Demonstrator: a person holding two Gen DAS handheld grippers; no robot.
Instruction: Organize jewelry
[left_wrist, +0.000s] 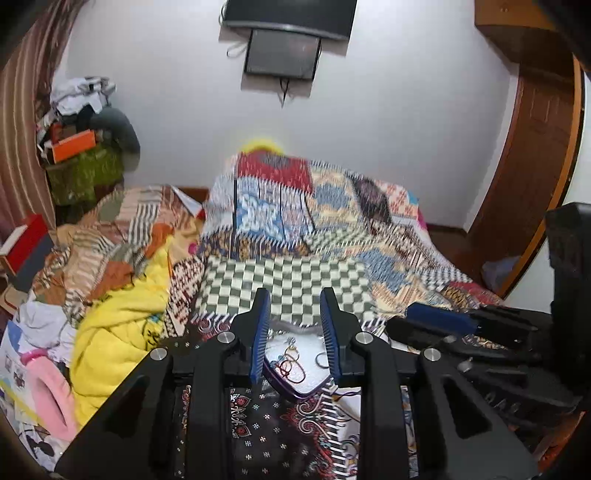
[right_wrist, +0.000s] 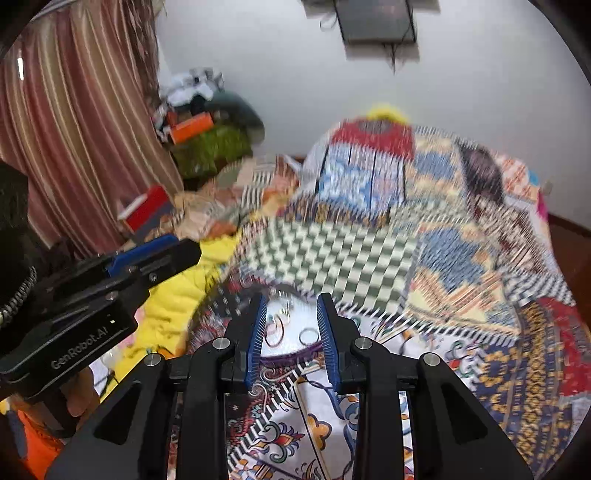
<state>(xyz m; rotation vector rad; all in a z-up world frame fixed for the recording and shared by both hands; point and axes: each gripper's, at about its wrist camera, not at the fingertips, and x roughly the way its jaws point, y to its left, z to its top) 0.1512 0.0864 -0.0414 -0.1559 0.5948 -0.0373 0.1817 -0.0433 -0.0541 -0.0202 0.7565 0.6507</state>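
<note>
One white tray (left_wrist: 295, 384) with a purple rim lies on the patterned bedspread (left_wrist: 280, 435), low in the left wrist view at about 6 o'clock from centre, and in the right wrist view (right_wrist: 291, 347) at about the same bearing. On its white floor lie small pieces of jewelry: in the left view a tangle of thin red-brown rings (left_wrist: 291, 369) and one darker ring (left_wrist: 322, 360) just to their right; in the right view one pale ring (right_wrist: 308, 336) and a reddish loop (right_wrist: 277, 330) to its left. Blur keeps an exact count out of reach.

The left gripper (left_wrist: 295, 339) hovers over the tray with its two blue-padded fingers (left_wrist: 260, 332) spread apart, nothing between them but the tray below. The right gripper (right_wrist: 291, 339) is likewise spread, its two blue pads (right_wrist: 328, 339) framing the tray. Each gripper shows in the other's view: the right at 3 o'clock, the left at 9 o'clock.

Outward, one green-and-white checked pillow (left_wrist: 284, 284) sits at 12 o'clock of the tray, one yellow blanket (left_wrist: 122, 325) at 9 o'clock, a patchwork quilt (left_wrist: 332, 206) beyond. One dark screen (left_wrist: 282, 55) hangs on the white wall at 12 o'clock, one striped curtain (right_wrist: 74, 129) at 10 o'clock.
</note>
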